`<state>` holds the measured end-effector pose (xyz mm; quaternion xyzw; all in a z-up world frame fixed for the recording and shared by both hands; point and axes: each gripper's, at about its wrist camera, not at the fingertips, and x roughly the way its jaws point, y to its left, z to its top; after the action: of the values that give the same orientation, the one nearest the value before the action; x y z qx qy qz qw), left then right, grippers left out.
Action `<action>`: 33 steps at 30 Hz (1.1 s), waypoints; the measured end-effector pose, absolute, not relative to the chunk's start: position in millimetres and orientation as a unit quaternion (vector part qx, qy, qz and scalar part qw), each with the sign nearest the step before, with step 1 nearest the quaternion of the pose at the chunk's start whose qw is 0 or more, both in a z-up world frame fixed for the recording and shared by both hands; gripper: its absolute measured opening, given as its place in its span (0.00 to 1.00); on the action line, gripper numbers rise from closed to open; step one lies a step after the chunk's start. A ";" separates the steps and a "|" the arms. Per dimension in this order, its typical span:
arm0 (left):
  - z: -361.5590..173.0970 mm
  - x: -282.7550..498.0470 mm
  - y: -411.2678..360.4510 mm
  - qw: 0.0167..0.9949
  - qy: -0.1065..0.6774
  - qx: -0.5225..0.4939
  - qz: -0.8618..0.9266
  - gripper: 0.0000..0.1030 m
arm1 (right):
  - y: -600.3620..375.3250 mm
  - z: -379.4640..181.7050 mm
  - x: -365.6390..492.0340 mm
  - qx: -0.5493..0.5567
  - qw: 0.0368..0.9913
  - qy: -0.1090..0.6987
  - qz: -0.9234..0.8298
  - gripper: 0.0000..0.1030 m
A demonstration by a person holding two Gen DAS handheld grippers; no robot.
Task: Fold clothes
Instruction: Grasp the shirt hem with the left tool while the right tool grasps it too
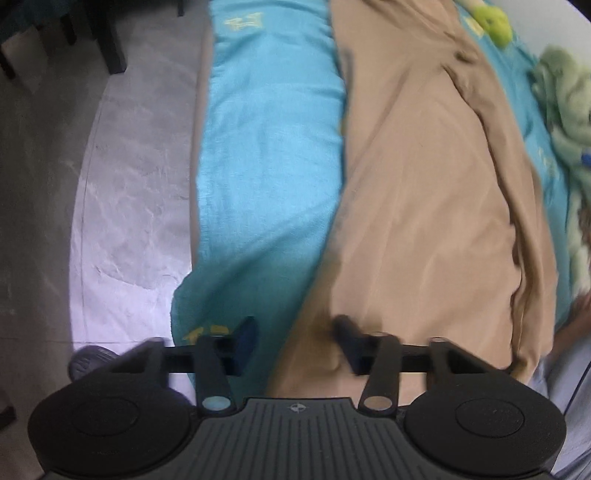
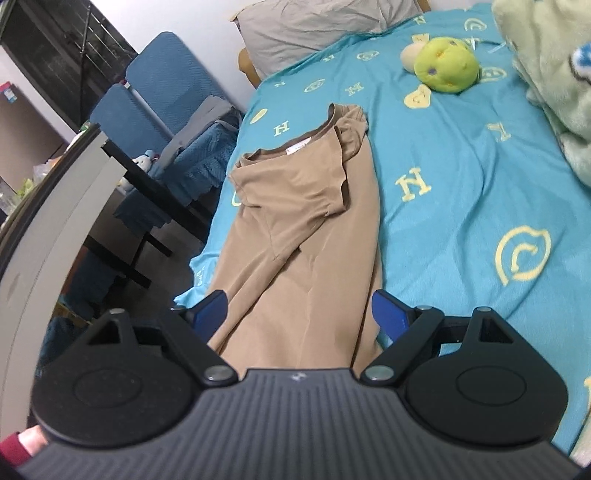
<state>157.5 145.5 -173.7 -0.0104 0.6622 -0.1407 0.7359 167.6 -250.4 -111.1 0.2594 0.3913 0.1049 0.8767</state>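
Observation:
A tan T-shirt (image 2: pixel 306 236) lies lengthwise on a turquoise bedsheet (image 2: pixel 461 177), its sides and sleeves folded inward and the collar at the far end. My right gripper (image 2: pixel 299 310) is open above the shirt's near hem, one blue finger on each side of the cloth. In the left wrist view the same tan shirt (image 1: pixel 424 206) runs up the frame. There my left gripper (image 1: pixel 295 332) is open over the shirt's left edge near the hem. Nothing sits between its fingers.
A green plush toy (image 2: pixel 445 66) and a pale green blanket (image 2: pixel 550 74) lie on the far right of the bed. A grey pillow (image 2: pixel 317 26) is at the head. Blue chairs (image 2: pixel 162 96) and a dark table (image 2: pixel 155 184) stand left, beside grey floor (image 1: pixel 122 206).

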 end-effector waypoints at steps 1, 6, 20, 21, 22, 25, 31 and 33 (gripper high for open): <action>-168.8 155.2 138.8 0.736 0.661 0.000 -0.145 0.21 | -250.8 -110.9 167.6 0.258 0.877 0.391 0.106 0.84; -134.6 130.1 88.5 0.743 0.646 0.072 -0.159 0.03 | -252.9 -110.2 167.7 0.250 0.880 0.388 0.111 0.84; -97.8 66.7 -8.7 0.794 0.579 0.028 -0.185 0.05 | -267.3 -126.2 162.6 0.309 0.855 0.399 0.116 0.84; -109.9 66.5 -12.0 0.786 0.589 0.027 -0.186 0.06 | -268.5 -127.7 161.8 0.312 0.853 0.401 0.116 0.84; -120.0 66.3 -15.3 0.775 0.601 0.026 -0.193 0.09 | -269.8 -129.3 160.8 0.314 0.852 0.403 0.116 0.84; -131.4 68.4 -17.6 0.759 0.615 0.023 -0.213 0.39 | -275.0 -136.3 152.9 0.324 0.845 0.412 0.105 0.84; -132.7 91.3 18.5 0.791 0.594 -0.027 -0.147 0.78 | -268.8 -155.4 136.3 0.312 0.825 0.464 0.083 0.84; -136.9 101.1 32.6 0.801 0.587 -0.042 -0.113 0.80 | -264.2 -163.5 133.8 0.301 0.818 0.484 0.075 0.84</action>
<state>101.1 32.6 -136.9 -0.0424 0.5868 -0.1131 0.8006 133.8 -264.2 -163.5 0.3015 0.4839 0.0754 0.8181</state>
